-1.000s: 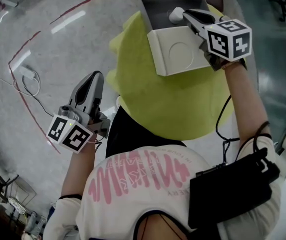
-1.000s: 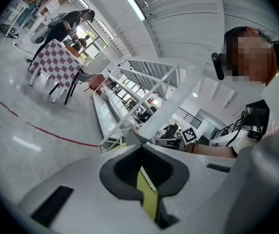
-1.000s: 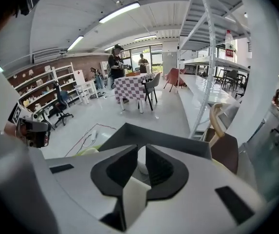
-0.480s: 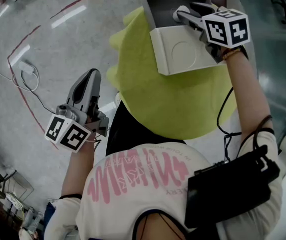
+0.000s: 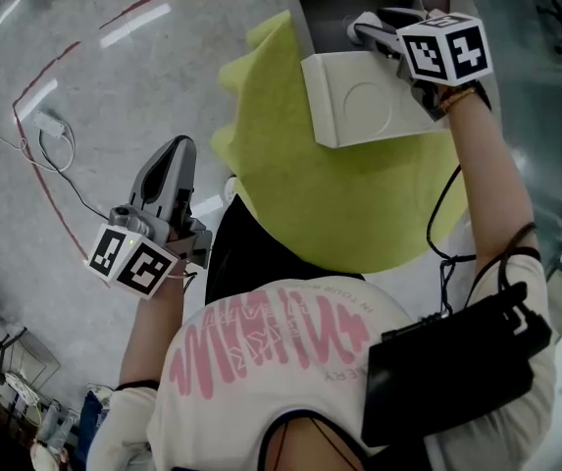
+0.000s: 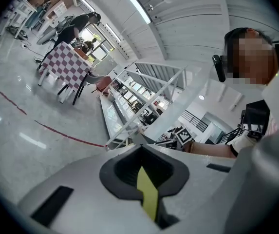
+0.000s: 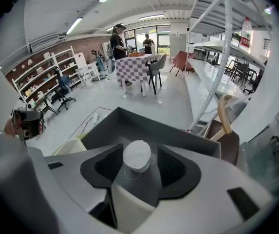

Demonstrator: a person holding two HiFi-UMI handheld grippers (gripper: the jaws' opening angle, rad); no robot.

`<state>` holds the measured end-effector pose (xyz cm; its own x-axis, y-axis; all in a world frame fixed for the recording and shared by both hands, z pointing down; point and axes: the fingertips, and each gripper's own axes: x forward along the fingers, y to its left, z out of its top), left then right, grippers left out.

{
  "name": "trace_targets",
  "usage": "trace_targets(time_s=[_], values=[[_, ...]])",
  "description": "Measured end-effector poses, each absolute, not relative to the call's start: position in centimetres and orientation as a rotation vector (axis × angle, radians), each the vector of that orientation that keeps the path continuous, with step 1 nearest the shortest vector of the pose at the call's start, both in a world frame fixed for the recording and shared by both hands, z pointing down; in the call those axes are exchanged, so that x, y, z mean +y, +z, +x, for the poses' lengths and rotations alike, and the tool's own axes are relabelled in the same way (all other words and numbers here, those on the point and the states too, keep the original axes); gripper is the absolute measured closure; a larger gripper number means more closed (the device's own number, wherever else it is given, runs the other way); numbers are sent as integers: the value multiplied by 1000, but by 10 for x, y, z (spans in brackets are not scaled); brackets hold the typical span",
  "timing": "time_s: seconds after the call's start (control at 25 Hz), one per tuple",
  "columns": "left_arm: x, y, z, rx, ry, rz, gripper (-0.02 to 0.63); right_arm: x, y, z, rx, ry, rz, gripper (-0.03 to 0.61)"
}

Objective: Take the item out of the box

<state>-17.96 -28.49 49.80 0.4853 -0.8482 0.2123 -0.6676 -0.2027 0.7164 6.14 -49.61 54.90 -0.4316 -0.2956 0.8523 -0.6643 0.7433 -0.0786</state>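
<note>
Since the earlier frame the right gripper (image 5: 371,26) had dipped a little deeper into the box (image 5: 364,106). Its jaws had swung from pinched to wide and just eased in slightly, with the item (image 7: 137,155) between them, untouched on both sides. That looked like lining up for a grasp, so the item was still inside the box, on its grey floor.

The left gripper (image 5: 182,147) hung off the table over the floor, jaws together on nothing, probably kept clear because one hand could do the job.

The right gripper view alone showed the gaps beside the item's white round top. The head view hid that behind the marker cube, but showed the box standing at the far edge of the cloth (image 5: 339,204).
</note>
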Motion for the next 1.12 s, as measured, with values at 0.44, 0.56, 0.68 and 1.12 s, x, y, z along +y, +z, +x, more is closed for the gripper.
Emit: trace_targets(time_s=[0.44, 0.56, 0.68, 1.12], values=[[-288, 504, -184, -1246, -293, 1945, 606, -497, 555, 61, -2004, 498, 717, 380], [-289, 504, -184, -1244, -291, 1946, 606, -496, 556, 61, -1997, 497, 709, 385], [-290, 503, -187, -1245, -293, 1945, 606, -496, 555, 58, -1991, 499, 709, 412], [-285, 503, -194, -1247, -296, 1937, 606, -496, 555, 56, -1981, 504, 720, 416]])
